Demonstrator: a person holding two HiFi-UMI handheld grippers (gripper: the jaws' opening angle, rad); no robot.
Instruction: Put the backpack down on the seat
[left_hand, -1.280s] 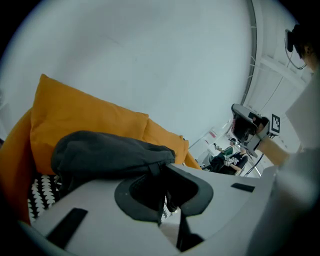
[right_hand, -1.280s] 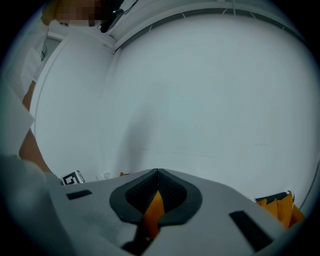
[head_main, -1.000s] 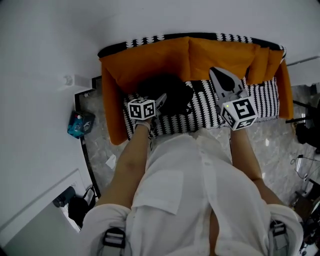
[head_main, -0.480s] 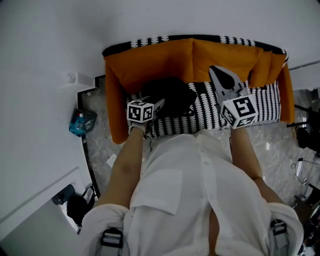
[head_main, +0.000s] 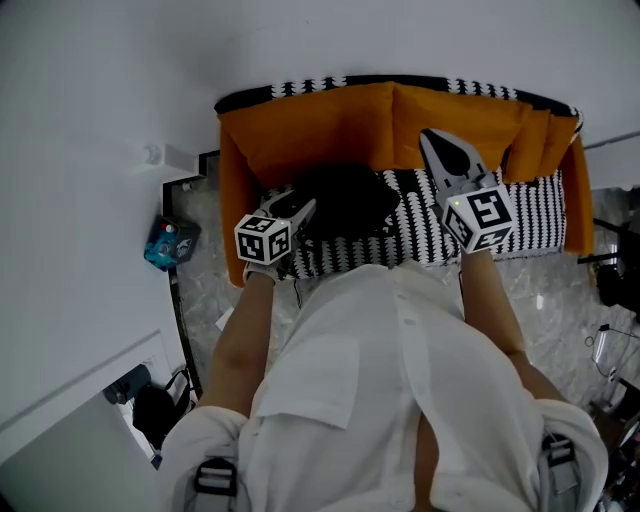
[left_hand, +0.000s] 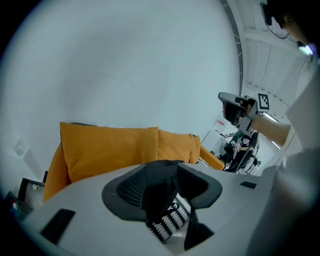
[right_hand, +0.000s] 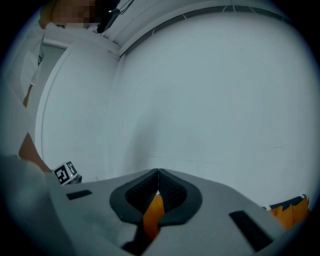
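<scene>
Backpack lies on the seat, black fabric between the down-tilted left hand-held gripper's just-parted jaws; right hand-held gripper closed.

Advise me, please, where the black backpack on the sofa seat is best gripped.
Probably its near left edge, from the front: the backpack slumps against the orange back cushions, and the left gripper, jaws just opened and gripping nothing, is beside that edge.

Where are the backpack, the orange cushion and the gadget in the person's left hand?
backpack (head_main: 345, 198): head view, middle of its black body.
orange cushion (head_main: 320, 130): head view, face of the left back cushion.
left gripper (head_main: 305, 207): head view, between its open fingertips.
</scene>
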